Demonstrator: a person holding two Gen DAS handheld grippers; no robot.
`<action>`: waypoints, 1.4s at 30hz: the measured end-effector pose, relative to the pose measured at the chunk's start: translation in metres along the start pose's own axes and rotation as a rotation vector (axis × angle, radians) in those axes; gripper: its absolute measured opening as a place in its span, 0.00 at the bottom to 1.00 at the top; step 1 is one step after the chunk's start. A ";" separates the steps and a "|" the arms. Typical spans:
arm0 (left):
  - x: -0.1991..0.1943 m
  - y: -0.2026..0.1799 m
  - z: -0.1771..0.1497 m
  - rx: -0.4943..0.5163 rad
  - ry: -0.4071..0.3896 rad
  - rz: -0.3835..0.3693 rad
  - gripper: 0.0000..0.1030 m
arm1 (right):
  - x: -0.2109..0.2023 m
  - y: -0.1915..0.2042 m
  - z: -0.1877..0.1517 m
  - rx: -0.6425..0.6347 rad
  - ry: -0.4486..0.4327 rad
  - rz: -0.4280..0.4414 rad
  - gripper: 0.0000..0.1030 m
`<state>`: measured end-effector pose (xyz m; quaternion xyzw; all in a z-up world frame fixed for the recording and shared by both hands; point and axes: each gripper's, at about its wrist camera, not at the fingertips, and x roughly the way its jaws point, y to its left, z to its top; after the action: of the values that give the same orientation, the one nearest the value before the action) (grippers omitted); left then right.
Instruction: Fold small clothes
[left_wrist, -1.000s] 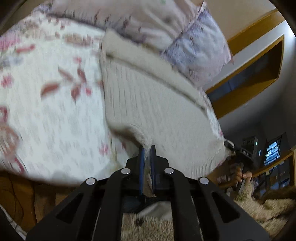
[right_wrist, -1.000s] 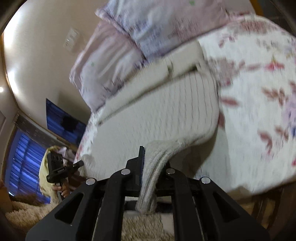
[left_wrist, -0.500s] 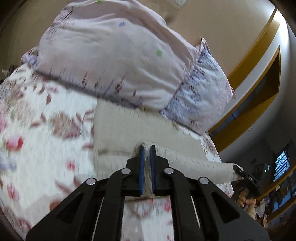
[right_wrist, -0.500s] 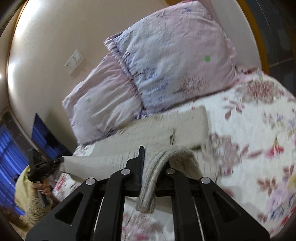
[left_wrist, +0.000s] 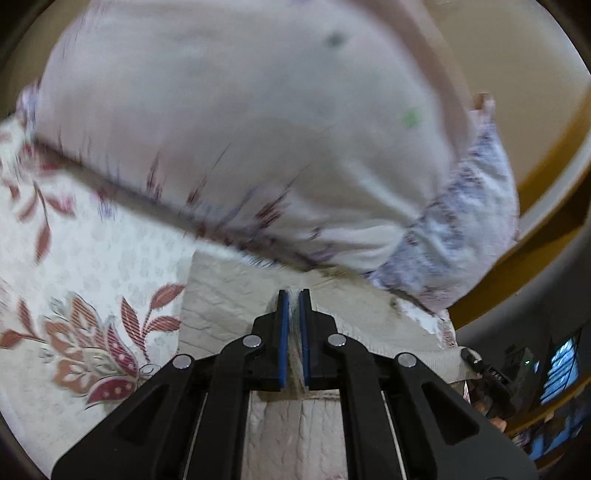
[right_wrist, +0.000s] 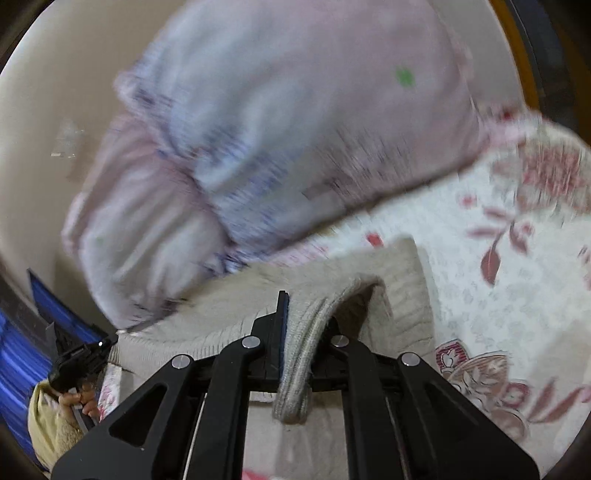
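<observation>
With both grippers clamped on the hem of the cream ribbed knit sweater (left_wrist: 236, 314), I treat this moment as the fold-over step: the near edge is carried up over the garment toward its far edge, which lies on the bed just below the pillows. My left gripper (left_wrist: 293, 295) has its blue-padded jaws closed on a thin pinch of knit, and my right gripper (right_wrist: 299, 306) is closed on a thicker roll of ribbed hem that droops out beneath the jaws. To do this step well, I judge that both grippers must travel level with each other, so that the carried edge lands parallel to the far edge and the corners meet. I should lower both ends together and release only once the fabric rests flat; the loose roll in the right grip may leave a lump if it is not drawn taut first. The sweater lies on the white quilted bedspread with red floral print (left_wrist: 92, 266), whose soft surface may drag the lower layer. The large pale pink pillow (left_wrist: 240, 129) and the lilac patterned pillow (right_wrist: 277, 110) stand directly ahead, touching or nearly touching the far edge of the garment; motion blur prevents certainty. I judge them the main obstruction to forward travel.
</observation>
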<state>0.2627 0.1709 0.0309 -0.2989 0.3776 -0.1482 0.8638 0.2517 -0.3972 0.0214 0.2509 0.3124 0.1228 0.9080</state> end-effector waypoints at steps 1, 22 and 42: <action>0.008 0.006 0.000 -0.022 0.014 0.003 0.05 | 0.012 -0.008 0.000 0.021 0.028 -0.017 0.07; 0.042 0.042 0.010 -0.288 0.039 -0.142 0.06 | 0.052 -0.042 0.022 0.330 0.072 0.125 0.12; 0.002 0.006 -0.015 0.015 0.061 0.024 0.50 | -0.009 -0.022 -0.004 -0.028 0.046 -0.149 0.46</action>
<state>0.2536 0.1689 0.0178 -0.2830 0.4062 -0.1496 0.8559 0.2441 -0.4180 0.0115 0.2113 0.3491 0.0652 0.9106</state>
